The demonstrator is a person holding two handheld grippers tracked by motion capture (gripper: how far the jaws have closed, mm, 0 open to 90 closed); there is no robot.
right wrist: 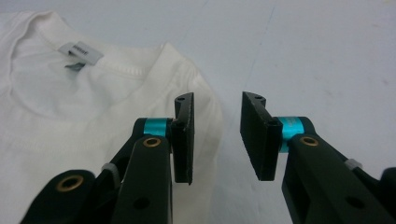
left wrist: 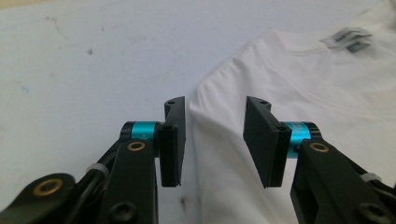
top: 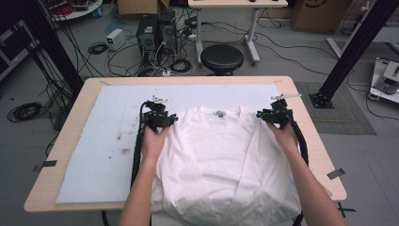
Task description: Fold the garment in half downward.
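A white T-shirt (top: 221, 155) lies flat on a white mat (top: 94, 141), its collar and label (top: 219, 113) toward the far side and its hem hanging over the near table edge. My left gripper (top: 164, 117) hovers at the shirt's left shoulder and is open. In the left gripper view the shoulder edge of the shirt (left wrist: 327, 84) runs under the gap of that gripper (left wrist: 215, 102), and the pads do not press on it. My right gripper (top: 273, 115) is open at the right shoulder. In the right gripper view the shirt (right wrist: 70, 107) lies left of that gripper (right wrist: 218, 100).
The mat covers most of a wooden table (top: 70, 117) and has dark stains (top: 123, 143) left of the shirt. Beyond the far edge stand a black stool (top: 221, 57), computer towers (top: 155, 30) and loose cables on the floor.
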